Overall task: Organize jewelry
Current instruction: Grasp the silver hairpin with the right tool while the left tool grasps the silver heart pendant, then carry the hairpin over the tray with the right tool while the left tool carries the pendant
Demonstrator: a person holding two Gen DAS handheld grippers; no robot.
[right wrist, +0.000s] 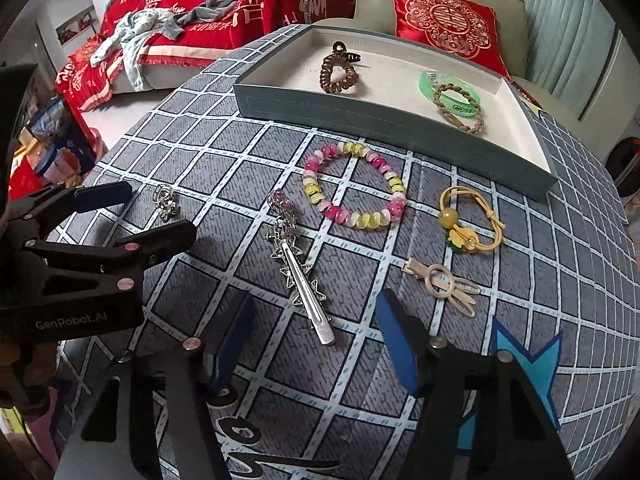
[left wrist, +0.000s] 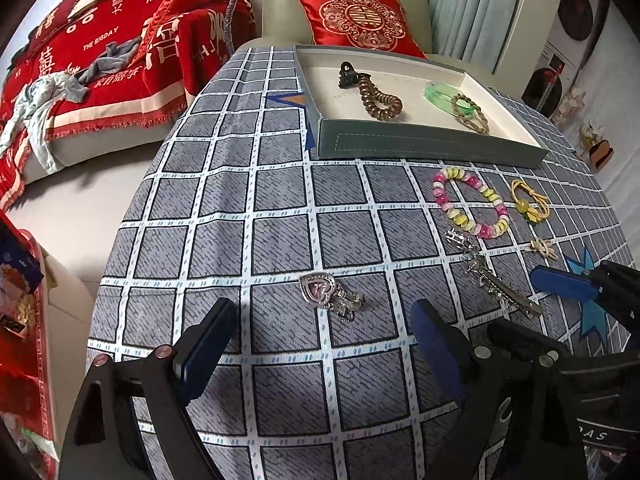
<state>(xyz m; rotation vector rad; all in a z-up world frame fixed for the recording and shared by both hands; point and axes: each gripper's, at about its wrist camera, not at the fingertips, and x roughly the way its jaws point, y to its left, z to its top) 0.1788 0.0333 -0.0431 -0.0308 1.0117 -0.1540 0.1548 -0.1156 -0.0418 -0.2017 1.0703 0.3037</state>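
Observation:
A grey tray (left wrist: 420,142) (right wrist: 360,120) at the table's far side holds a black claw clip (left wrist: 347,75), a brown spiral hair tie (left wrist: 378,102) (right wrist: 338,74), a green bangle (left wrist: 444,94) (right wrist: 450,90) and a braided band (left wrist: 472,114). On the cloth lie a pink-yellow bead bracelet (left wrist: 470,206) (right wrist: 354,190), a yellow hair tie (left wrist: 528,200) (right wrist: 470,224), a beige clip (left wrist: 542,248) (right wrist: 444,284), a silver star hair clip (left wrist: 496,280) (right wrist: 300,276) and a heart brooch (left wrist: 326,294) (right wrist: 166,202). My left gripper (left wrist: 324,334) (right wrist: 156,214) is open over the brooch. My right gripper (right wrist: 316,338) (left wrist: 520,304) is open just before the star clip.
The round table has a grey checked cloth (left wrist: 280,220). A sofa with a red blanket (left wrist: 112,52) and a chair with a red cushion (left wrist: 360,20) stand behind it. Boxes (right wrist: 52,140) stand at the left.

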